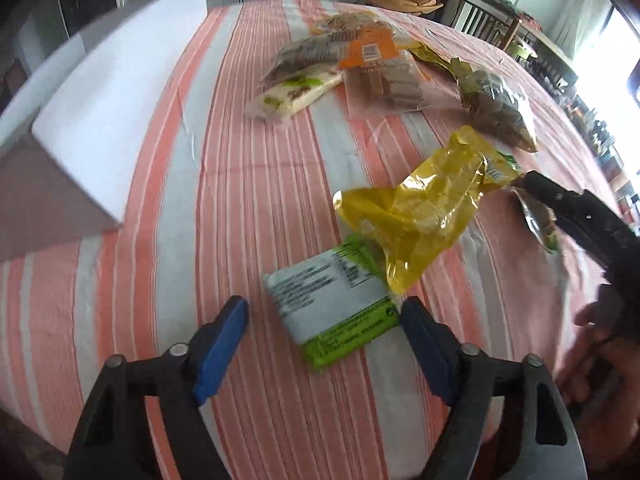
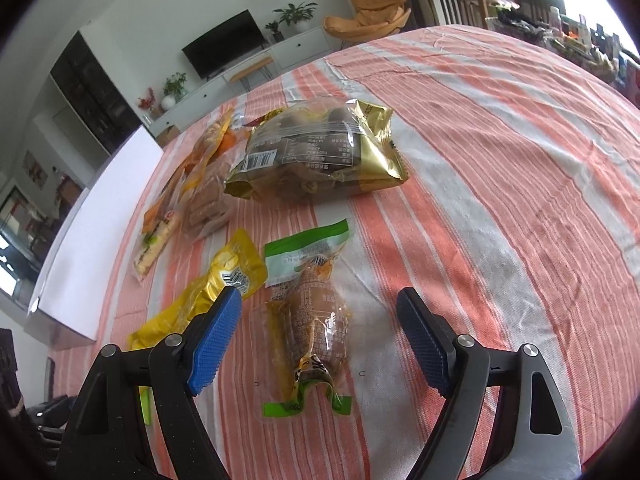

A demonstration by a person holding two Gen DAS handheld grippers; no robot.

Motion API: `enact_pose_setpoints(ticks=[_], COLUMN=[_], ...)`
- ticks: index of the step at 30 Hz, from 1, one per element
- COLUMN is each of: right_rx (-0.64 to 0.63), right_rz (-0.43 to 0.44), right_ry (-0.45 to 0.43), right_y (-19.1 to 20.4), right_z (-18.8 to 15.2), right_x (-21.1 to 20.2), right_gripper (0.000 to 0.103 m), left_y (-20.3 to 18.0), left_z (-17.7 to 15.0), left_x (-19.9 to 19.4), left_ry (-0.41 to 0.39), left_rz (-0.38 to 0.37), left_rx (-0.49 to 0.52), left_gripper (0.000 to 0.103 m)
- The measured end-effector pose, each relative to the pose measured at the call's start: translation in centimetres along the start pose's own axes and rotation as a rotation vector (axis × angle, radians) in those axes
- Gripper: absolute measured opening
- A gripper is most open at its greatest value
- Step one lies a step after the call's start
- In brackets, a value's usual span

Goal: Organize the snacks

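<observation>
Between the fingers of my left gripper [image 1: 324, 320] lies a white-and-green snack packet [image 1: 332, 312], flat on the striped tablecloth. The right blue pad sits at the packet's corner and the left pad stands clear of it, so the gripper is open. A crumpled yellow bag [image 1: 420, 208] partly overlaps the packet's far end. My right gripper [image 2: 320, 308] is open over a brown vacuum-packed snack with green ends [image 2: 316, 320], and neither pad touches it. The yellow bag [image 2: 224, 280] lies beside its left finger.
A white box [image 1: 120, 92] stands along the table's left side. Several snack packs [image 1: 360, 68] are piled at the back, with a gold bag of brown balls [image 2: 316, 152] beside them. A hand [image 1: 600, 340] and the other gripper's black finger [image 1: 560, 204] enter from the right.
</observation>
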State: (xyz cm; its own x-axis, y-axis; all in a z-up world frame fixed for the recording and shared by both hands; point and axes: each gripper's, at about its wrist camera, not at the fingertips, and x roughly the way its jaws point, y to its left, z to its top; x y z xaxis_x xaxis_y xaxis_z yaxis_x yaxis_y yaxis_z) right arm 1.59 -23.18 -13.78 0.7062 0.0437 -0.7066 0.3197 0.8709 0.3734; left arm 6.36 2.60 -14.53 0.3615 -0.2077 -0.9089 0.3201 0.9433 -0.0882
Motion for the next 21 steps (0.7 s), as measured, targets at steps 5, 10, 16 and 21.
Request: enact_pose_setpoints(ticks=[5, 10, 16, 21], right_rx=[0.049, 0.134, 0.063, 0.077], right_rz=[-0.012, 0.029, 0.022, 0.013], right_ry=[-0.043, -0.022, -0.015, -0.016], right_y=[-1.3, -2.8, -1.5, -1.7], right_z=[0.3, 0.4, 0.2, 0.1], right_x=[-1.3, -1.1, -1.1, -1.1], right_gripper=[0.082, 0.084, 0.084, 0.084], left_y=[0.2, 1.7, 2.4, 3.0], left_z=[-0.5, -1.6, -1.9, -1.1], left_x=[-0.6, -1.2, -1.7, -1.1], left_ry=[-0.023, -0.026, 0.003, 0.033], left_rz=[-0.049, -0.174, -0.130, -0.100], left_rx=[0.027, 0.113, 0.158, -0.009], left_gripper=[0.052, 0.056, 0.071, 0.072])
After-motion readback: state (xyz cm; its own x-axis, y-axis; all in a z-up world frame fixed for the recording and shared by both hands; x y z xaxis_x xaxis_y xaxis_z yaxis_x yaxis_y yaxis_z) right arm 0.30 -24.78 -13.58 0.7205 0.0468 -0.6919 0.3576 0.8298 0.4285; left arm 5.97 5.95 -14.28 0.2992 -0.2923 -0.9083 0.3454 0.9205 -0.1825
